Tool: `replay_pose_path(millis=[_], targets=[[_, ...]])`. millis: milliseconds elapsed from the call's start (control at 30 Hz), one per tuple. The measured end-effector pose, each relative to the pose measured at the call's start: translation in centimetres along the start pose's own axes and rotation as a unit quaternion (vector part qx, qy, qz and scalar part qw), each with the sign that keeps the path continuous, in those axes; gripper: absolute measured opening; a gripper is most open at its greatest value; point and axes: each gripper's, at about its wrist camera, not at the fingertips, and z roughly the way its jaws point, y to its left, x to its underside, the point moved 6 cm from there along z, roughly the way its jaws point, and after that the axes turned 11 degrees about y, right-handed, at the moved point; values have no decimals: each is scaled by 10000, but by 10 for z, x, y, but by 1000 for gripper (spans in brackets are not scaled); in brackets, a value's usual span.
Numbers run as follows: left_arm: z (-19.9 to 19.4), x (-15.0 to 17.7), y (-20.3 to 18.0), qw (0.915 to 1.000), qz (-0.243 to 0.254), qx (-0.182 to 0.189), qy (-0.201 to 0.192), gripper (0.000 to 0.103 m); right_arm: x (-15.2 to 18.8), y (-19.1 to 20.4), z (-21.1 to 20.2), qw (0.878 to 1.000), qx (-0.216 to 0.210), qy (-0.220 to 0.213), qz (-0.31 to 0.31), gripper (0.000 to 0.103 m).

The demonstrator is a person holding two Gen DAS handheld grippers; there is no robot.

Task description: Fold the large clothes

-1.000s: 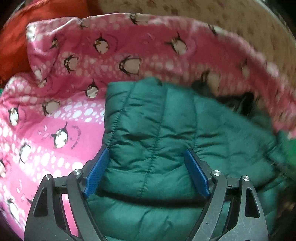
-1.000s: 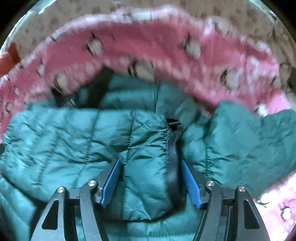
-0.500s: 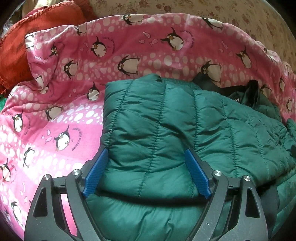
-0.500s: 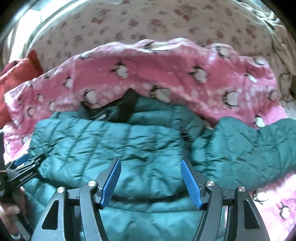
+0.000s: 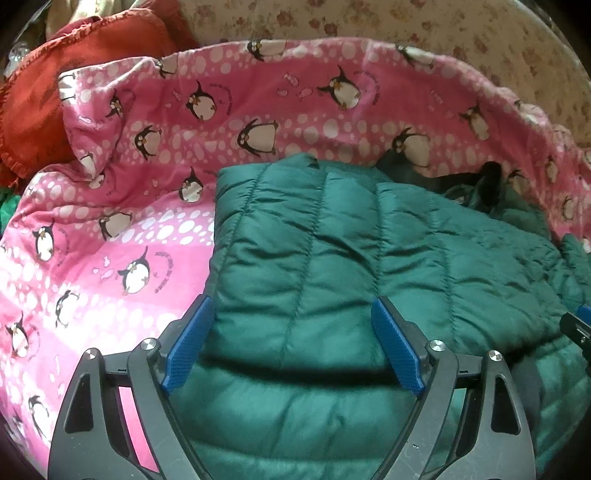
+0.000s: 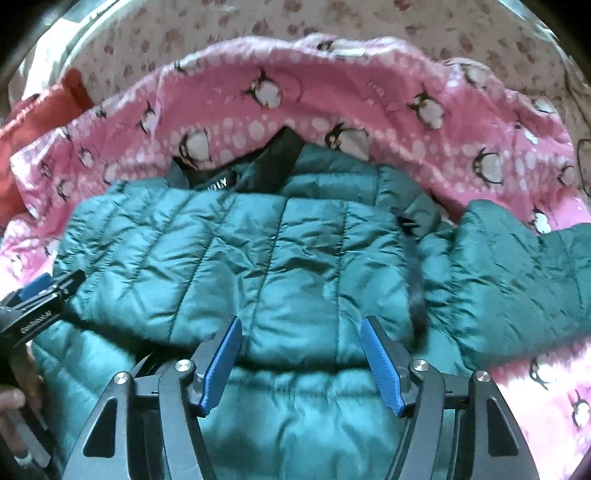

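Jaws wide on both grippers, nothing pinched: left gripper [image 5: 291,343] straddling the folded-over flap of the green quilted jacket [image 5: 332,258], right gripper [image 6: 301,358] poised over the same flap's near edge. Lying across both views, long axis side to side, collar at the far edge. One sleeve [image 6: 517,273] sprawling unfolded out to the right, nearer the right gripper. Spread beneath: pink penguin blanket [image 5: 110,258]; beyond it, floral bedsheet [image 5: 443,33] and red fabric [image 5: 74,74].
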Motion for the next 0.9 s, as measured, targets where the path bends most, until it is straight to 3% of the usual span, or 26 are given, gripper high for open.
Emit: replay_pose_path(millis=[300, 900], targets=[[-40, 25, -19, 9991, 91, 374, -171, 87, 18, -12, -27, 9997, -101, -104, 214, 64], [-72, 63, -35, 9985, 203, 484, -176, 87, 53, -17, -53, 9989, -232, -153, 369, 67]])
